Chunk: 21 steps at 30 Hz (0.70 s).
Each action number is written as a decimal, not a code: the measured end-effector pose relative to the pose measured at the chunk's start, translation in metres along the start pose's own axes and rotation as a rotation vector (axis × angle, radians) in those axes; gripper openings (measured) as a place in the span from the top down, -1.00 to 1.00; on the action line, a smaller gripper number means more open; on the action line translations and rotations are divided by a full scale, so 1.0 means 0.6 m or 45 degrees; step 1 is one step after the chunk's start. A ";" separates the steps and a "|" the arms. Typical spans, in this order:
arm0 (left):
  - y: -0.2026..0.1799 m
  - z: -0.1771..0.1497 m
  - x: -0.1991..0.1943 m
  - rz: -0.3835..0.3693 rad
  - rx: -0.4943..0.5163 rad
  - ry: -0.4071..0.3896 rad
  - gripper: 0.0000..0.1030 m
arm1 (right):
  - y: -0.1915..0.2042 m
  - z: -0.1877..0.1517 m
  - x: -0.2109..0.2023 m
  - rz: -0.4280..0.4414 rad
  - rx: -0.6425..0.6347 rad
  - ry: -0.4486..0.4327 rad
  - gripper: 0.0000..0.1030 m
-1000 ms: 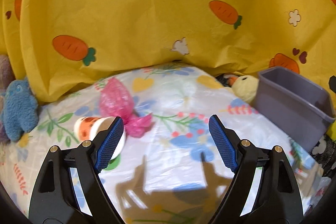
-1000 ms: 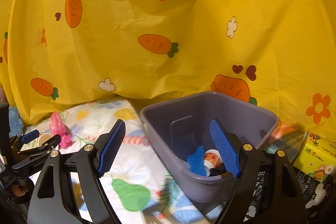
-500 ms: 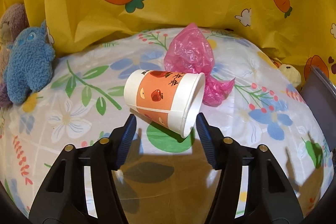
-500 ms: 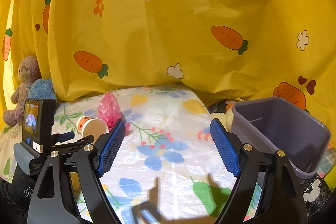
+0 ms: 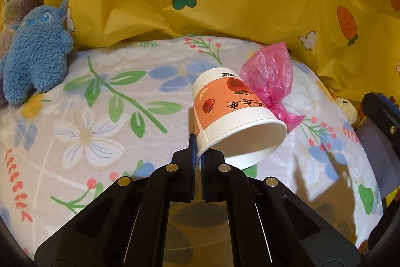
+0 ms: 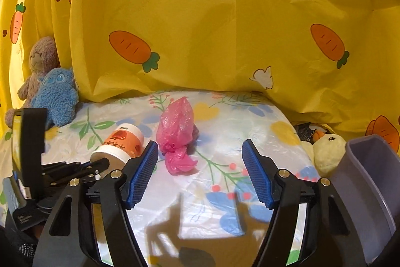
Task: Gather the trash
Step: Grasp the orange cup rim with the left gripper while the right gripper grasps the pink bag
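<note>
Left gripper point(image 5: 197, 157) clamped on paper cup point(image 5: 235, 116) rim, right gripper point(image 6: 200, 172) jaws closing — nothing between them, pink bag point(image 6: 177, 139) just ahead

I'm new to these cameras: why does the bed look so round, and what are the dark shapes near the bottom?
Left wrist view: the fisheye lens bulges the floral sheet; the paper cup stays sharp. Right wrist view: those shapes are the right tongs' own shadows on the sheet; corners go black.

One paper cup point(image 5: 232, 114), one pink plastic bag point(image 6: 178, 139), one grey bin point(image 6: 370, 182), three soft toys: blue point(image 6: 56, 96), brown point(image 6: 37, 66), yellow point(image 6: 327, 152); two grippers point(image 5: 197, 159) point(image 6: 200, 169).
</note>
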<state>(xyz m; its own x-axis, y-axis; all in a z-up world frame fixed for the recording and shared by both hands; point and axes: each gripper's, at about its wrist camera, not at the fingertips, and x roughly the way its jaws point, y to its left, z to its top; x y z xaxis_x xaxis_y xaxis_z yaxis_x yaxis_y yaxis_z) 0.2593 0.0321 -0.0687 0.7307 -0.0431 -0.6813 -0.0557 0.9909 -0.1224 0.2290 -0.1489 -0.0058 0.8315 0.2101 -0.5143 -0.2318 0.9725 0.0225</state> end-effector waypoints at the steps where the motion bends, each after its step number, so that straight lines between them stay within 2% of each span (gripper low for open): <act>1: 0.008 0.002 -0.006 0.021 -0.007 -0.020 0.95 | 0.006 0.001 0.013 0.004 -0.003 0.012 -0.28; 10: 0.088 0.014 -0.021 0.072 -0.131 -0.084 0.95 | 0.041 0.001 0.111 0.009 -0.019 0.149 -0.24; 21: 0.109 0.014 -0.017 0.081 -0.182 -0.074 0.95 | 0.051 -0.010 0.187 -0.051 -0.075 0.296 -0.24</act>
<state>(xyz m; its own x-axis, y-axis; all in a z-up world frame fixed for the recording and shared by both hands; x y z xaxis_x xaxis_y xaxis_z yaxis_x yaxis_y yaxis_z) 0.2540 0.0985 -0.0640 0.7604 0.0307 -0.6487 -0.1963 0.9630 -0.1846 0.3119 -0.0959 -0.0681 0.7037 0.1359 -0.6974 -0.2355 0.9707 -0.0485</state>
